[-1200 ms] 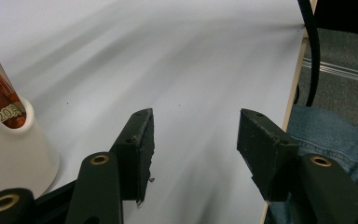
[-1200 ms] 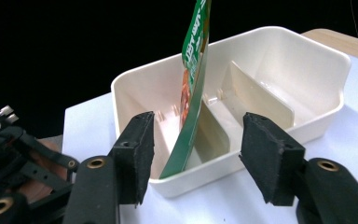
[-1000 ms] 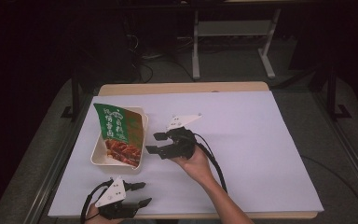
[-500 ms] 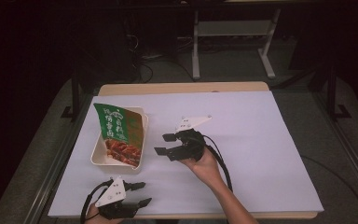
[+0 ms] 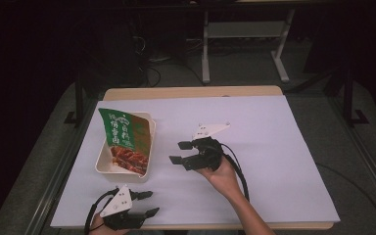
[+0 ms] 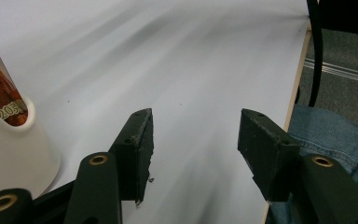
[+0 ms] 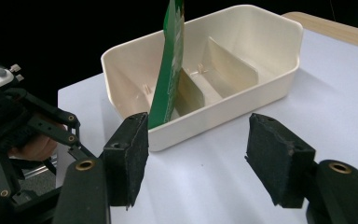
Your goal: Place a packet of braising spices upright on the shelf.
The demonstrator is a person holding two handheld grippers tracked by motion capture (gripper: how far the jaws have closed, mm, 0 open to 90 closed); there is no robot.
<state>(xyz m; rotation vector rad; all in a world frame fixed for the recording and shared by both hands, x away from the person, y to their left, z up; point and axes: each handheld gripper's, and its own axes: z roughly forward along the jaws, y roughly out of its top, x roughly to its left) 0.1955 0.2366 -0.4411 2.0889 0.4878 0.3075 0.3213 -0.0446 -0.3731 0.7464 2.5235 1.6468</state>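
Two grippers: both held with jaws spread, neither clamping anything.
Right gripper (image 5: 182, 152): held by a hand (image 5: 221, 172) over the middle of the white table cover (image 5: 274, 147), pointing toward the tray; jaws wide apart with only bare cover between them, touching nothing.
Right gripper's own view: its two black pads (image 7: 129, 154) frame the near long wall of the tray, which lies just ahead and clear of them.
Left gripper (image 5: 147, 203): at the near edge of the table, below the tray and apart from it; jaws parted, nothing between them.
Left gripper's own view: pads (image 6: 137, 151) stand open over bare cover, with a corner of the tray at the left edge and denim at the right, past the table edge.
Tray (image 5: 149, 147): cream, rectangular, with inner dividers, lying on the left part of the cover.
Packet (image 5: 122, 132): green at the top with a picture of brown food lower down, standing tilted in the tray and leaning over its rim; seen edge-on in the right gripper view (image 7: 170, 70).
Gap between right gripper and tray: near, not touching.
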